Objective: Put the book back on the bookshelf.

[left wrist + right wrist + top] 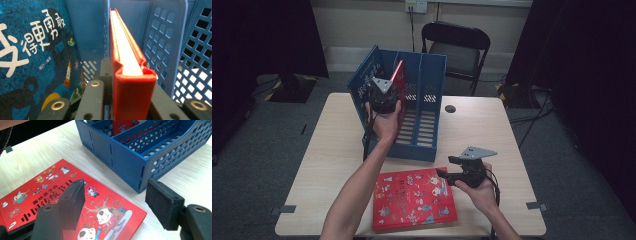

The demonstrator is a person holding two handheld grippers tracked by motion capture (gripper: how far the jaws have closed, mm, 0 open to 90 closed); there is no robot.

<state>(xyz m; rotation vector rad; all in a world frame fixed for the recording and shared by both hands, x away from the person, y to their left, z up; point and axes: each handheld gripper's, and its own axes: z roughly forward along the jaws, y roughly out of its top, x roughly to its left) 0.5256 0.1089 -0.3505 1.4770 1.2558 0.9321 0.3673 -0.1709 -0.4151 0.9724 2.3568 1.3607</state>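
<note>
My left gripper (384, 96) is shut on a thin red book (127, 65), held upright on its edge inside the blue file rack (422, 107). The same red book (398, 75) pokes up above a rack divider in the high view. A dark blue picture book (32, 55) leans in the rack's leftmost slot. My right gripper (447, 170) hovers open just over the upper right corner of a second red picture book (414, 199) lying flat near the table's front edge. In the right gripper view its pads (160, 202) stand wide apart above that book (50, 195), with nothing between them.
The blue rack's (130, 152) front corner is close ahead of the right gripper. A black folding chair (457, 47) stands behind the table. Bare wood of the table (332, 145) lies left of the rack and along the right side.
</note>
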